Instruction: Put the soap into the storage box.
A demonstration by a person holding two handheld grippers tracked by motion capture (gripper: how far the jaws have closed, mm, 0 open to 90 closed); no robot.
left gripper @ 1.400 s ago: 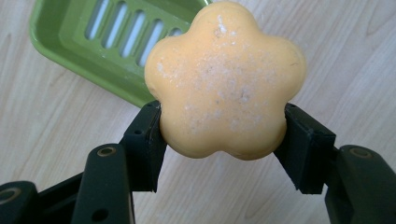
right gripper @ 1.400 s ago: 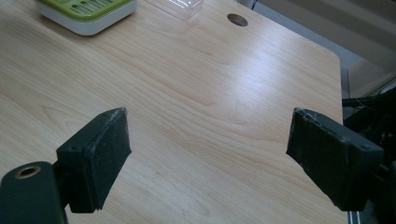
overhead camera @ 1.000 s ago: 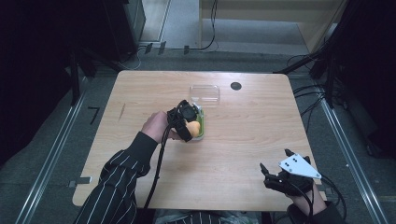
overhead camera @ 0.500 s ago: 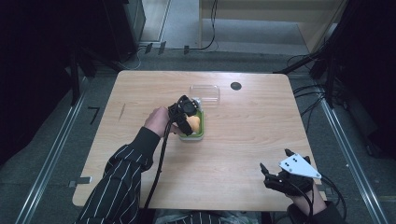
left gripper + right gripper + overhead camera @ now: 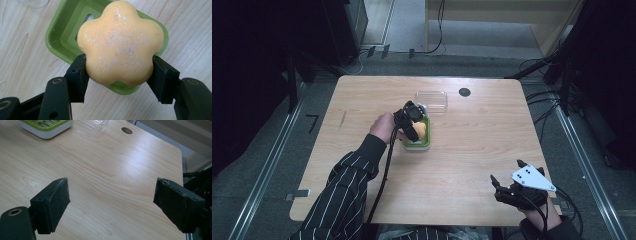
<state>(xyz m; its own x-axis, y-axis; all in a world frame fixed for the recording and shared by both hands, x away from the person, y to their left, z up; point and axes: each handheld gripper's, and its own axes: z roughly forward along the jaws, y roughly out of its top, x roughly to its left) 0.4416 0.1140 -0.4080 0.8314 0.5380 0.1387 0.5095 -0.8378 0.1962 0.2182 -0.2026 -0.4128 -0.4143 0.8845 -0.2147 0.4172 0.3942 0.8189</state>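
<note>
No writing was readable; the left gripper point(image 5: 119, 75) pinched a flower-shaped orange soap point(image 5: 121, 42) over the green soap dish point(image 5: 60, 37) (pale wooden table point(image 5: 482, 145)), while the right gripper point(image 5: 112, 202) stood spread.

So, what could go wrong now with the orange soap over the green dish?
The left gripper pinches the flower-shaped soap only at its lower edge, so it might slip or tip out. The soap hangs over the green dish's near rim, not its centre, so it could land half outside. The clear lid lies close behind and could be bumped.
</note>
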